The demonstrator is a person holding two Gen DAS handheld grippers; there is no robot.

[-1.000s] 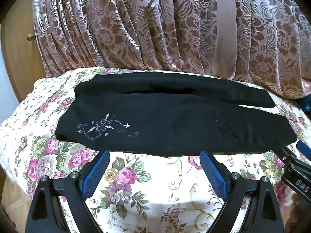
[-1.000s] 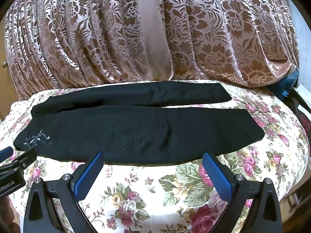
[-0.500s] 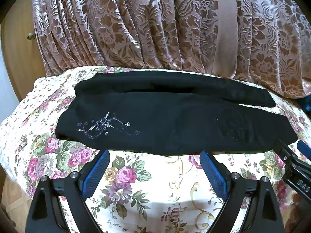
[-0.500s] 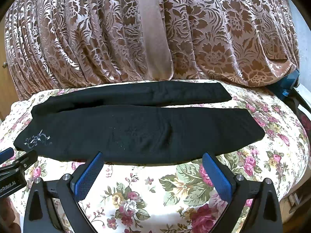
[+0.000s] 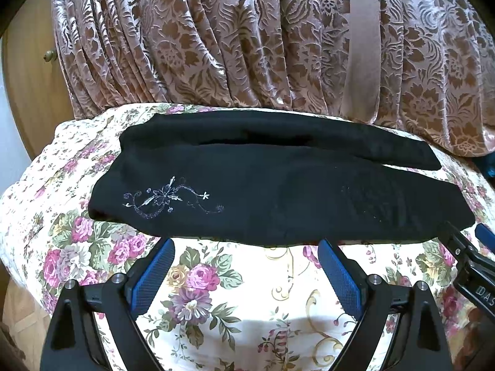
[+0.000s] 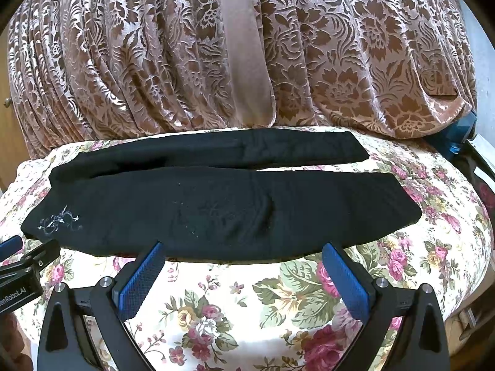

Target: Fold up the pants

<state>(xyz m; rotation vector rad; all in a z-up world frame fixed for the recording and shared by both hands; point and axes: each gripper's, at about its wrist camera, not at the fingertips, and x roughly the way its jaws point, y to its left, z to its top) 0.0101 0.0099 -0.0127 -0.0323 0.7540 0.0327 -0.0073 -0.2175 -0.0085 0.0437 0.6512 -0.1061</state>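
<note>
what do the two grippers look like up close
Both match: the left gripper and right gripper have black angular plastic frames with triangular cut-outs and silver bolts. Each finger carries a flat blue pad with a fine knurled texture. White lettering marks the body's side, partly cut off. No cables or sleeves show.

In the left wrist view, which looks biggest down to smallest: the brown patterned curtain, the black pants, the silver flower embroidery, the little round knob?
1. Brown patterned curtain
2. Black pants
3. Silver flower embroidery
4. Little round knob, though it sits farther back, so it may look smaller than it is.
</note>
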